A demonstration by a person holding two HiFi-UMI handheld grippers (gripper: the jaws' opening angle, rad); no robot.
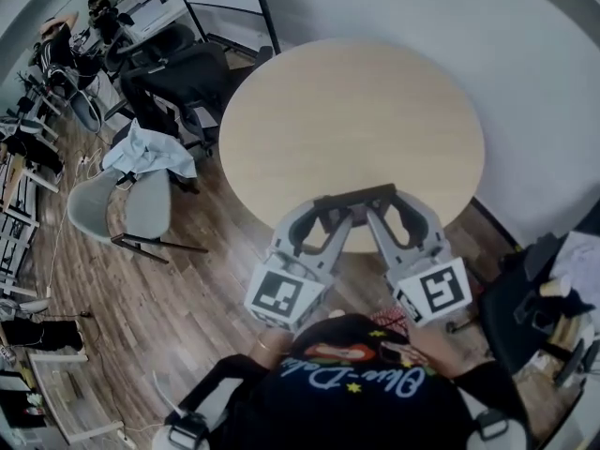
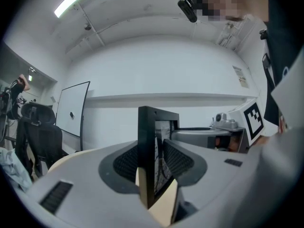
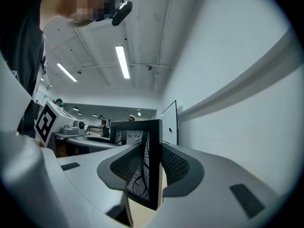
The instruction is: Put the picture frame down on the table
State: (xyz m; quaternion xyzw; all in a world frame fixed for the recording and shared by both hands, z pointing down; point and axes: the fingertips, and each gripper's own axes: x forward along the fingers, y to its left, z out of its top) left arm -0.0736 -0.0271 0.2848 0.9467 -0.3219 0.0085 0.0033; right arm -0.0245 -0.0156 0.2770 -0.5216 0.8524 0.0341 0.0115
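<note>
You have open passage across the whole wood top of the round table (image 1: 356, 111), hemmed by the white wall (image 1: 534, 82) close behind and right of it and black office chairs (image 1: 173, 87) at its left edge.

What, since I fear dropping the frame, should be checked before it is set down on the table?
1. Left gripper shut on picture frame: ok.
2. Right gripper shut on its other end: ok.
3. Frame held upright: ok.
4. Frame over the table, at its near edge: ok.
5. Table surface ahead free of obstacles: ok.
6. Frame's lower edge touching the table: cannot tell.
</note>
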